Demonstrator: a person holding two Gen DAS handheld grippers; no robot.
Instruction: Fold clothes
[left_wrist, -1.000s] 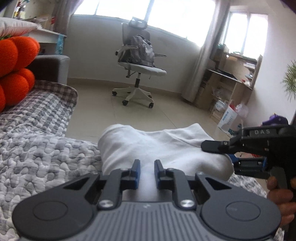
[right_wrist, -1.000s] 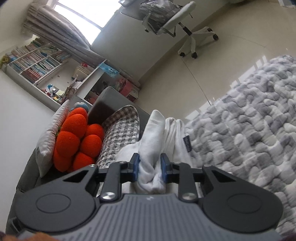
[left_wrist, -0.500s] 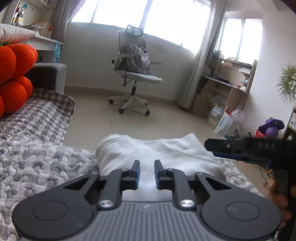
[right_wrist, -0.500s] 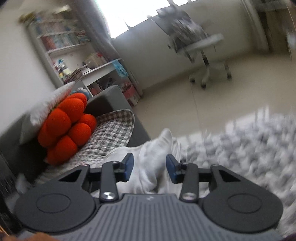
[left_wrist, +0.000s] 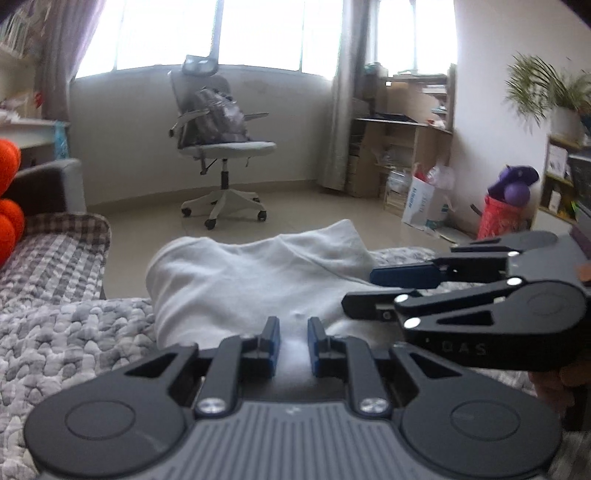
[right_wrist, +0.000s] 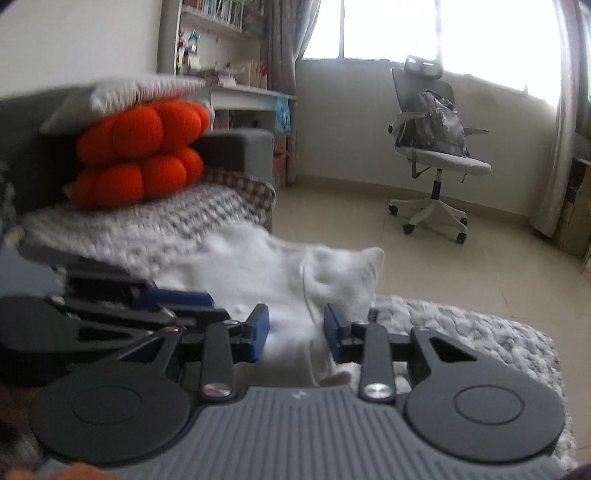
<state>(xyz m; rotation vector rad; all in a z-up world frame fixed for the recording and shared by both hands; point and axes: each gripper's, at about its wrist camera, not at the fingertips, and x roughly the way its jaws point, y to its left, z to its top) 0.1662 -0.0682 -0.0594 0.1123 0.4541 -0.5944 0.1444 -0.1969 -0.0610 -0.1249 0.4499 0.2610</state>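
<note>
On the grey knitted blanket (left_wrist: 55, 343), your white garment (left_wrist: 236, 280) lies bunched between both grippers.

Beyond it, at twelve o'clock in the left view, you see the office chair (left_wrist: 221, 147) on the tiled floor, and the orange cushion (right_wrist: 140, 151) sits at ten o'clock in the right view. Your left gripper (left_wrist: 291, 347) holds a narrow gap with white cloth pinched between its pads. Your right gripper (right_wrist: 295, 332) stands wider, its jaws closing around a fold of the garment; whether the pads press it you cannot tell.
</note>
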